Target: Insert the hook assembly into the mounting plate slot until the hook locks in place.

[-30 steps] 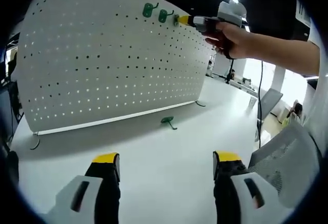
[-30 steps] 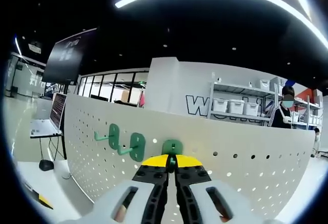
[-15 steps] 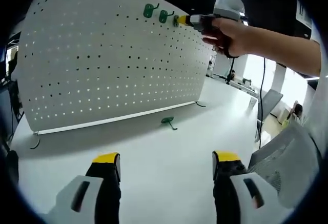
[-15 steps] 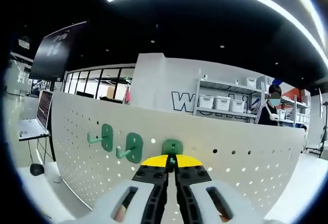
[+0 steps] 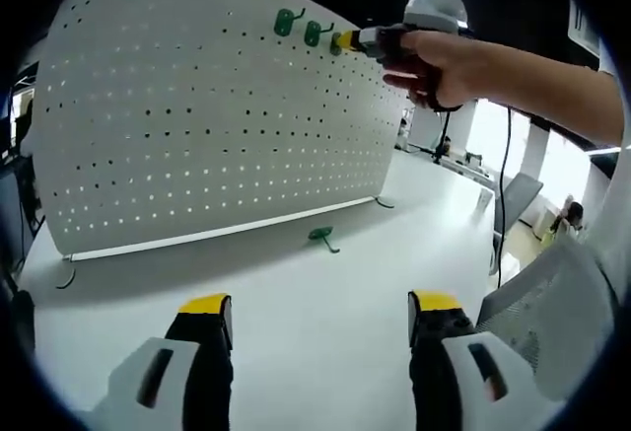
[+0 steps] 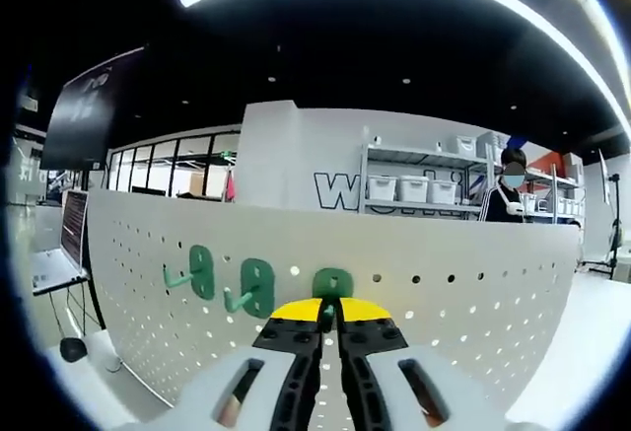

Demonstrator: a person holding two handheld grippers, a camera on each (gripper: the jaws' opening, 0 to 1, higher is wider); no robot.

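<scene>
One white pegboard (image 5: 197,106), three green hooks on it (image 6: 256,286) — a fourth, apparently the same kind, on the table (image 5: 322,237) (white-topped), two grippers (image 5: 320,318) (image 6: 329,315).

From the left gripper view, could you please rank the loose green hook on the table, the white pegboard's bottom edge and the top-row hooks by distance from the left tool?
1. Loose green hook, on the table ahead.
2. White pegboard's bottom edge, just behind it.
3. Top-row green hooks, high up, by the right tool.

Far and near, shared pegboard (image 5: 197,106)
</scene>
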